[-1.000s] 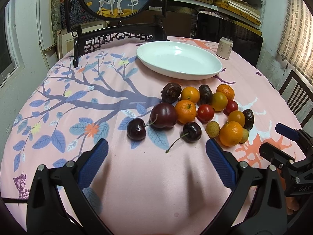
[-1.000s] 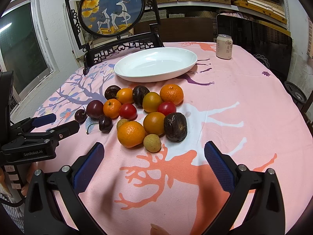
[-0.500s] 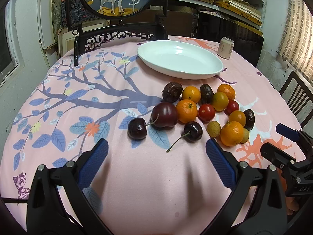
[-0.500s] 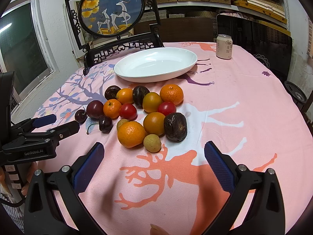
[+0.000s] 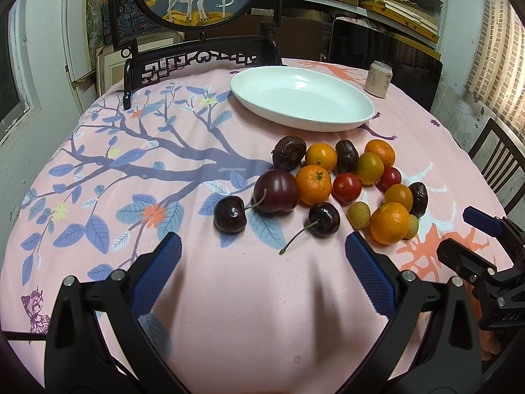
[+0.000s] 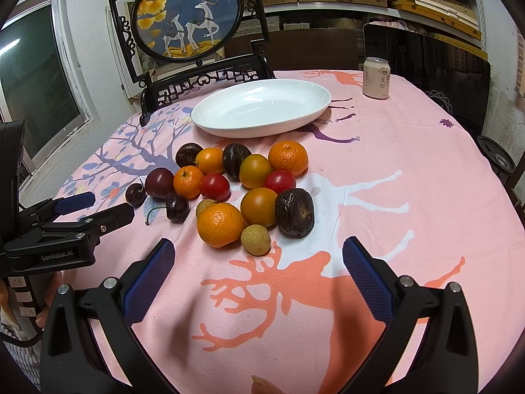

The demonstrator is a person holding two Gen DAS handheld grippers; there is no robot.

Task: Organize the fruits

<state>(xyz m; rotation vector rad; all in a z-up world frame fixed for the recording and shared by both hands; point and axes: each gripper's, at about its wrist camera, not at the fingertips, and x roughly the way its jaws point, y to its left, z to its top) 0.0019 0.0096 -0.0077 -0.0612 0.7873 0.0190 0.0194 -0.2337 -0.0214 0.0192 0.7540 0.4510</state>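
A cluster of fruit lies on the pink tablecloth: mandarins [image 5: 313, 184] [image 6: 220, 225], red tomatoes [image 5: 346, 188], dark cherries [image 5: 229, 218] [image 6: 177, 207], a plum [image 5: 275, 191], wrinkled dark passion fruits [image 6: 294, 212] and small longans [image 6: 255, 239]. Behind them sits an empty white oval dish [image 5: 302, 102] [image 6: 261, 111]. My left gripper [image 5: 262, 262] is open, low in front of the cherries, nothing between its fingers. My right gripper [image 6: 257, 262] is open too, just short of the nearest longan and mandarin. Each gripper shows at the edge of the other's view.
A pale drink can [image 5: 378, 79] [image 6: 376, 78] stands at the back right of the table. A dark carved chair with a round deer panel [image 6: 188, 16] rises behind the dish. Another chair [image 5: 495, 161] stands off the table's right edge. Shelves fill the back wall.
The left wrist view has crept slightly forward and tilted, with the fruit sitting a touch lower. The right gripper has barely moved. Both stay open.
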